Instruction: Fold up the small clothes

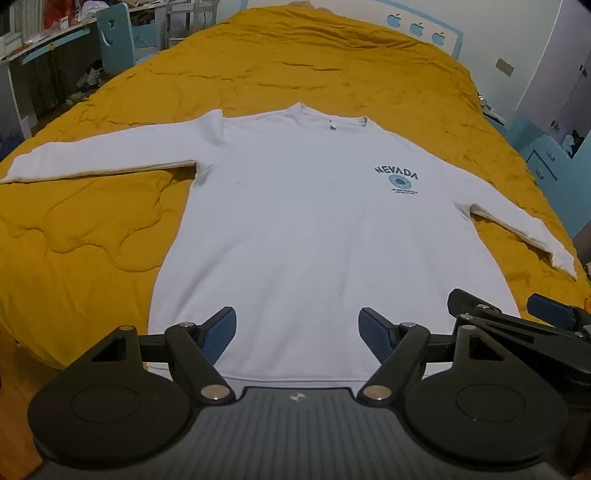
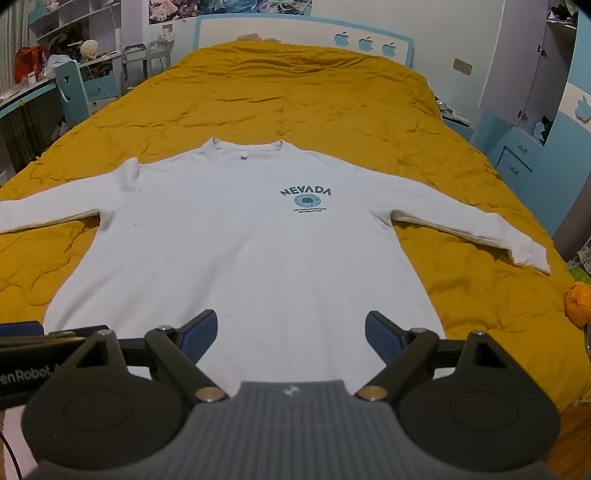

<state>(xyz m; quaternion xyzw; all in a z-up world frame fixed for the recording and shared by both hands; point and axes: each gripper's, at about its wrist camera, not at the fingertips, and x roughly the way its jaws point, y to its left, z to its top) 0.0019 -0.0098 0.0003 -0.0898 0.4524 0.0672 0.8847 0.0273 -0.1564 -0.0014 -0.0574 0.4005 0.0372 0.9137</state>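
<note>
Left wrist view. A white long-sleeved sweatshirt (image 1: 295,221) lay flat and face up on a mustard-yellow quilt (image 1: 314,74) covering the bed, its collar toward the headboard (image 1: 424,26) and its hem nearest the camera. Both sleeves were spread outward, away from the body. A dark "NEVADA" print (image 1: 397,177) sat on the chest. The left tongs (image 1: 297,334) stood wide above the hem, their blue pads (image 1: 219,334) well apart with nothing between them. The right tongs (image 1: 517,314) appeared at the right edge, near the sweatshirt's lower right corner.

Right wrist view. The same sweatshirt (image 2: 240,251) lay spread on the quilt (image 2: 295,92), sleeves out to either side, the print (image 2: 306,199) right of centre. The right tongs (image 2: 291,338) stood wide over the hem area, gripping nothing. Part of the left tongs (image 2: 22,332) showed at the left edge. An orange object (image 2: 577,301) rested on the quilt at the right edge, apart from the garment.
</note>
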